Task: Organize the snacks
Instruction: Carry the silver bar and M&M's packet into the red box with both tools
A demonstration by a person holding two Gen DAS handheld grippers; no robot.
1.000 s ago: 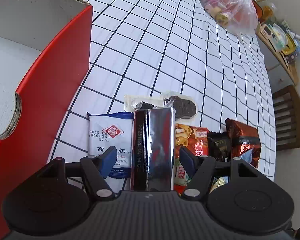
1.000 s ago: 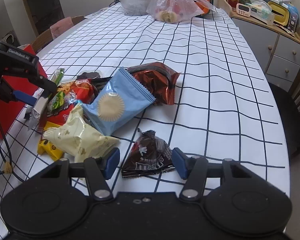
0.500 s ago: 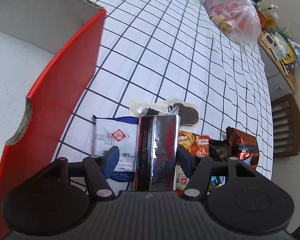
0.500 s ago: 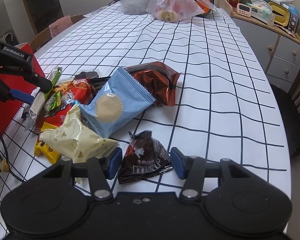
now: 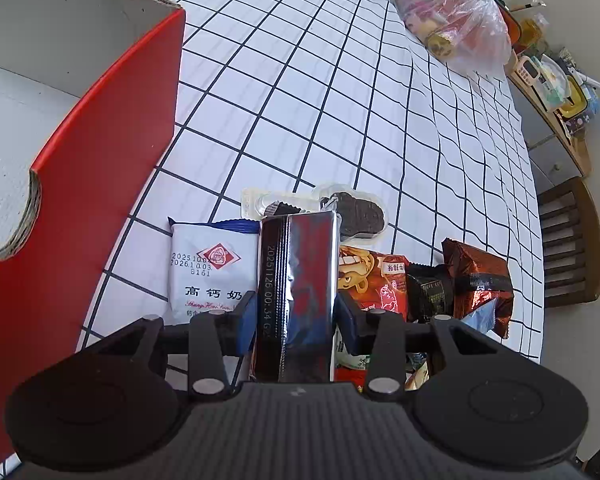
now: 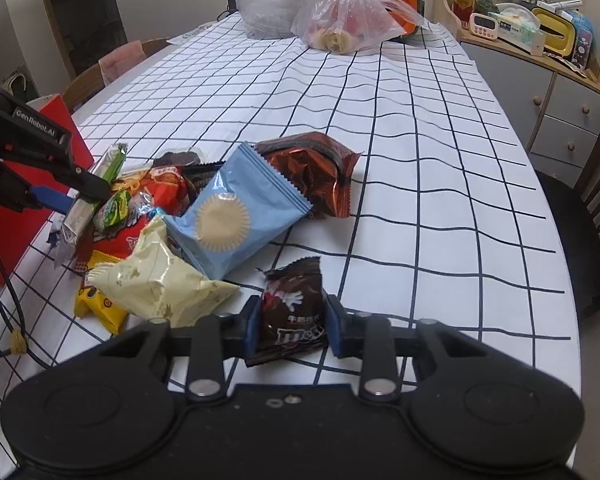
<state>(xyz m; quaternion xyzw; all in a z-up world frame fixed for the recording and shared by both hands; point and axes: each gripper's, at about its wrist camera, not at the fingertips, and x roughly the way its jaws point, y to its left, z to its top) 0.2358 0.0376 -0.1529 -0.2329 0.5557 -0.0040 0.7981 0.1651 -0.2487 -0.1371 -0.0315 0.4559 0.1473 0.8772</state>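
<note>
My left gripper (image 5: 296, 320) is shut on a silver foil snack bar (image 5: 300, 280), held above the snack pile next to the red cardboard box (image 5: 100, 184). It also shows in the right wrist view (image 6: 66, 196) at the far left. My right gripper (image 6: 290, 328) is shut on a brown M&M's packet (image 6: 294, 316) at the near edge of the pile. The pile holds a light blue packet (image 6: 236, 220), a cream packet (image 6: 156, 280), a copper-brown bag (image 6: 316, 176), a red packet (image 5: 372, 280) and a white milk-biscuit packet (image 5: 212, 268).
The table has a white cloth with a black grid (image 6: 420, 160). Plastic bags (image 6: 340, 20) stand at its far end. A sideboard with clutter (image 6: 540, 40) runs along the right wall. A wooden chair (image 5: 572, 240) stands by the table's right side. A cable (image 6: 4, 300) trails at left.
My right gripper has closed on the M&M's packet. My left gripper has lifted the silver bar slightly and shifted toward the red box.
</note>
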